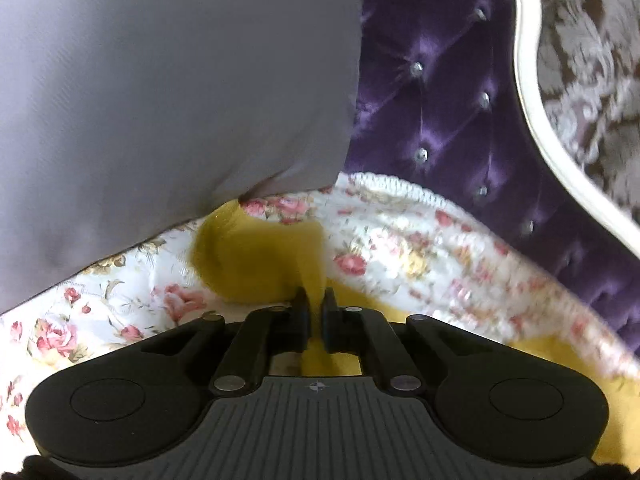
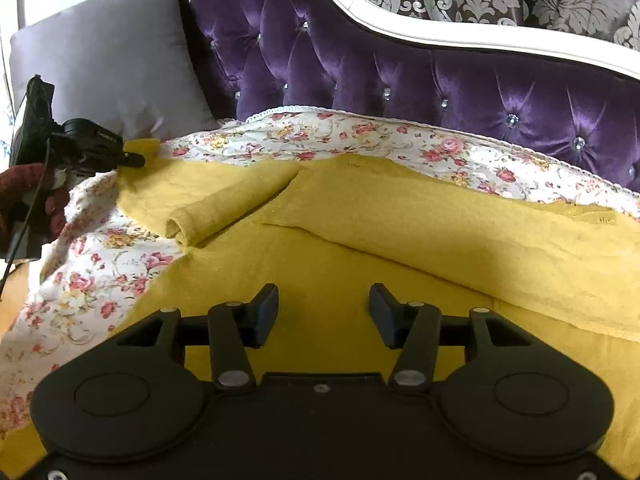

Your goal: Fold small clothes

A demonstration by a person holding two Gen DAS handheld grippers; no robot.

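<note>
A mustard-yellow knit garment (image 2: 360, 240) lies partly folded on the floral bedspread (image 2: 120, 264), with a rolled sleeve (image 2: 224, 208) pointing left. My left gripper (image 1: 315, 300) is shut on a raised edge of the yellow garment (image 1: 256, 256), close to the grey pillow. It also shows in the right wrist view (image 2: 134, 159), pinching the garment's far left corner. My right gripper (image 2: 323, 312) is open and empty, hovering just over the garment's near part.
A grey pillow (image 1: 160, 100) leans against the purple tufted headboard (image 2: 400, 72) at the left. The headboard has a white curved frame (image 2: 440, 36), with damask wallpaper behind. The floral spread's lace edge runs along the headboard.
</note>
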